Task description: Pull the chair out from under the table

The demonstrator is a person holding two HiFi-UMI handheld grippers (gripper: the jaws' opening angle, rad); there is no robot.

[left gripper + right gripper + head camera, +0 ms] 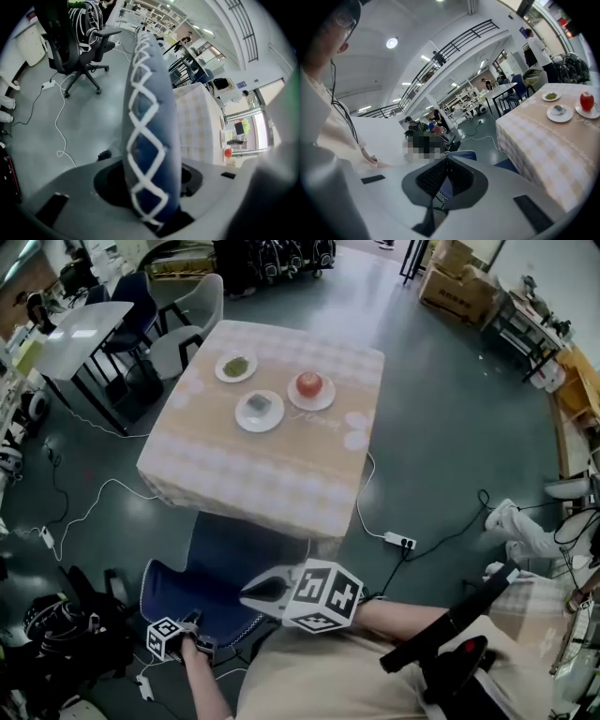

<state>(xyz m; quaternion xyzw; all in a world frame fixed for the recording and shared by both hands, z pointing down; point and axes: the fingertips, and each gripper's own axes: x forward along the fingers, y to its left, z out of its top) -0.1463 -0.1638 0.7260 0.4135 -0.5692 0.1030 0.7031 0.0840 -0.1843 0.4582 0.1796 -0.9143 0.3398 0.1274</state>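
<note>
A blue chair point(214, 582) with white zigzag stitching stands at the near side of the table point(281, 479), its seat partly under the checkered cloth. My left gripper point(190, 626) is at the left end of the chair back. In the left gripper view its jaws are shut on that padded back point(150, 140), which fills the space between them. My right gripper point(253, 592) hangs over the right part of the back, pointing left. In the right gripper view its jaws point(446, 161) meet at the tips with nothing held, and the blue chair point(464, 153) shows behind them.
Three plates sit on the table, one holding a red apple point(309, 384). A power strip point(398, 541) and cables lie on the floor to the right. A black office chair point(77, 44) stands off to the left. Another table and chairs point(178, 324) are at the far left.
</note>
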